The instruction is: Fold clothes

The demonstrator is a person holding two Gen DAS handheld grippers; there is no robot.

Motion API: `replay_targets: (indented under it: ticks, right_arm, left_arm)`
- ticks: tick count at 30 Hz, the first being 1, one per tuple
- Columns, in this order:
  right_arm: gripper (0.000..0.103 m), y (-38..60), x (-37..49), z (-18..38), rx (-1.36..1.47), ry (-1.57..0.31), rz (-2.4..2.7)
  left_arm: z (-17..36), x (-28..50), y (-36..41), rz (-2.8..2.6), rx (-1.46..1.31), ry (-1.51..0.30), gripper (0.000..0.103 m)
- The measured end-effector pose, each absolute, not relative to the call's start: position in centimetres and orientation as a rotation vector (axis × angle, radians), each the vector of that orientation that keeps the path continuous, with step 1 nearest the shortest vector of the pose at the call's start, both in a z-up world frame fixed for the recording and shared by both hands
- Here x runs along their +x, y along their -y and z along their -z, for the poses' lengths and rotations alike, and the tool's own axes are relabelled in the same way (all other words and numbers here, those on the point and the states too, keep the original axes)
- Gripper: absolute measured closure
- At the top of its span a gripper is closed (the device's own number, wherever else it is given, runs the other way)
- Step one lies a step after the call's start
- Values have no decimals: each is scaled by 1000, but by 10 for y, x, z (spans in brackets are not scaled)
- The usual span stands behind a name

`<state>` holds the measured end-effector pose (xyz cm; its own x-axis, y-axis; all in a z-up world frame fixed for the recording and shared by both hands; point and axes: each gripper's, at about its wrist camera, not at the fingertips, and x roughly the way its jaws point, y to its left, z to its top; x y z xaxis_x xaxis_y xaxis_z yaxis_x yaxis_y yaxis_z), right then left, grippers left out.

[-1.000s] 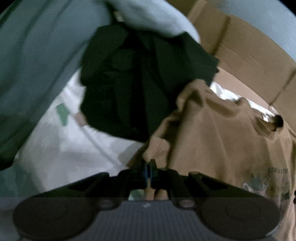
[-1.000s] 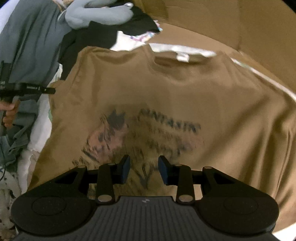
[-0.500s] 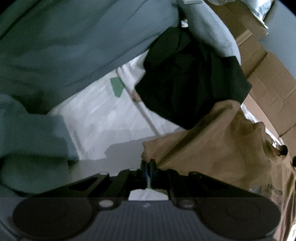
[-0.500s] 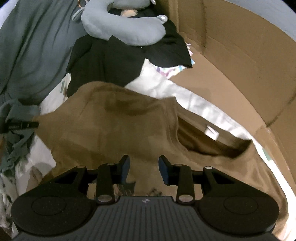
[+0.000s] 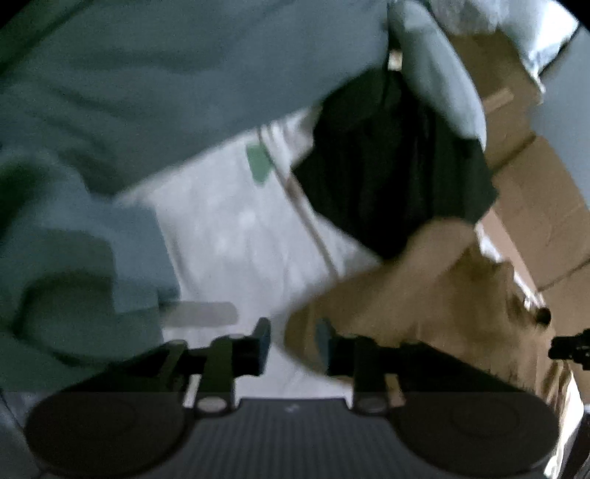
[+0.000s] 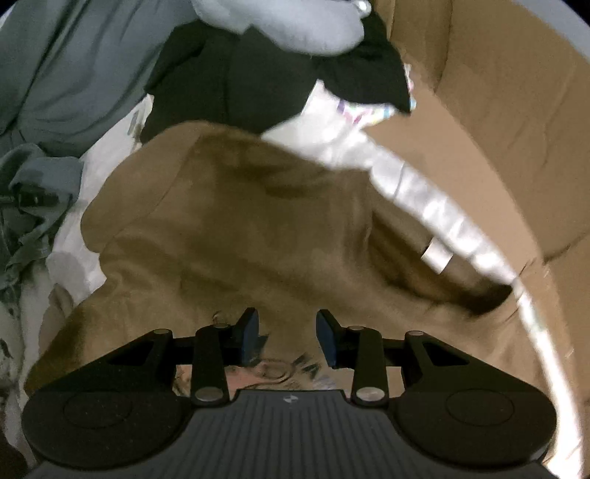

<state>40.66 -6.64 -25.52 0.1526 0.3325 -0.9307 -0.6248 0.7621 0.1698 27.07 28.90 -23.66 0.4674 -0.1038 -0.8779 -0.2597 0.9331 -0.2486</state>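
A tan T-shirt (image 6: 258, 228) lies on the white bed sheet (image 6: 332, 140), its upper part folded down over the printed front; its neck opening and label show at the right. It also shows in the left wrist view (image 5: 424, 294). My right gripper (image 6: 285, 333) is open and empty just above the shirt's printed area. My left gripper (image 5: 293, 342) is open and empty at the shirt's left edge, with the cloth lying by the right finger.
A black garment (image 6: 258, 77) lies behind the shirt with a light grey neck pillow (image 6: 295, 25) on it. Grey-blue bedding (image 6: 66, 73) is heaped at the left. Cardboard box walls (image 6: 497, 110) stand at the right.
My left gripper has opened and let go of the tan shirt's edge. The shirt's upper part now lies folded over its front. My right gripper stays open.
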Motion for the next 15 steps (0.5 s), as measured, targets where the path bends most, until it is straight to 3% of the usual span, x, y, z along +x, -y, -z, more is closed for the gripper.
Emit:
replay_targets:
  ticks: [15]
  right_arm:
    - [61, 54, 422, 246, -162, -1132, -634]
  left_arm:
    - [280, 356, -220, 21, -182, -1092, 73]
